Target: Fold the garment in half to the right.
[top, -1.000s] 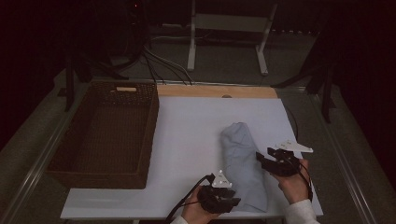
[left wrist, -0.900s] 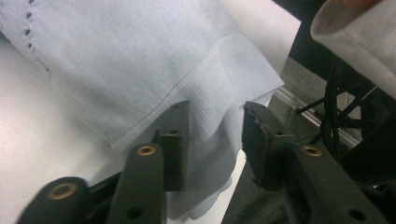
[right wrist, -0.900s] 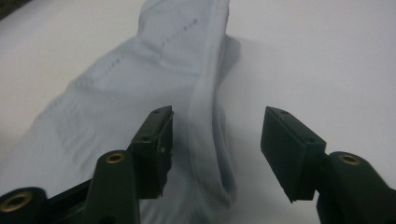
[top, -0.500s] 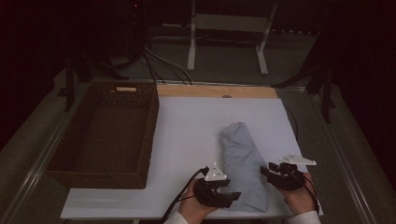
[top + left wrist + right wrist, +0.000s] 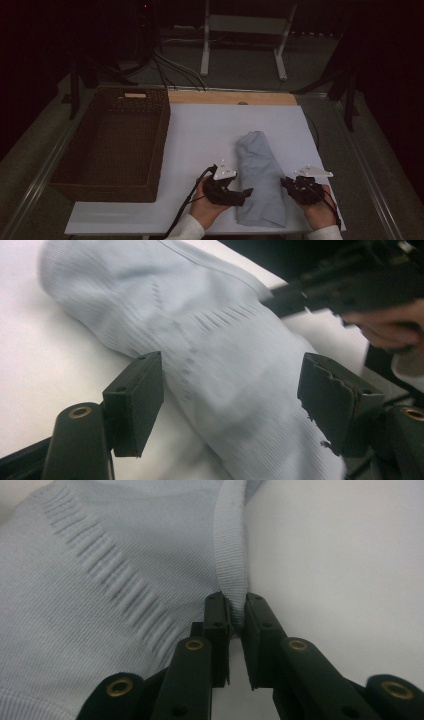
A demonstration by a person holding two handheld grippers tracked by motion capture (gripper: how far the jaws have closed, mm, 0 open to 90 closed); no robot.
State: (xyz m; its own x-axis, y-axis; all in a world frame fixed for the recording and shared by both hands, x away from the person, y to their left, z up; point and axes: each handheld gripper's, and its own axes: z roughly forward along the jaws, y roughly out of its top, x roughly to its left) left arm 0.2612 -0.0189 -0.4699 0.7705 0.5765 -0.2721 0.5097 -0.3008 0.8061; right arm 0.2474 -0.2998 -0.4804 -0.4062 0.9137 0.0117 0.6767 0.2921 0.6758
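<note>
One pale grey-blue knitted garment (image 5: pixel 259 175), folded into a long bundle, lies on the white counter (image 5: pixel 200 135) to the right of one empty brown wicker basket (image 5: pixel 112 145), and one pair of tongs sits at each side of its near end. The left tongs (image 5: pixel 230 400) stand spread, having just been opening, with the knit between them but not pressed. The right tongs (image 5: pixel 235 611) have just been closing and pinch the garment's ribbed edge
</note>
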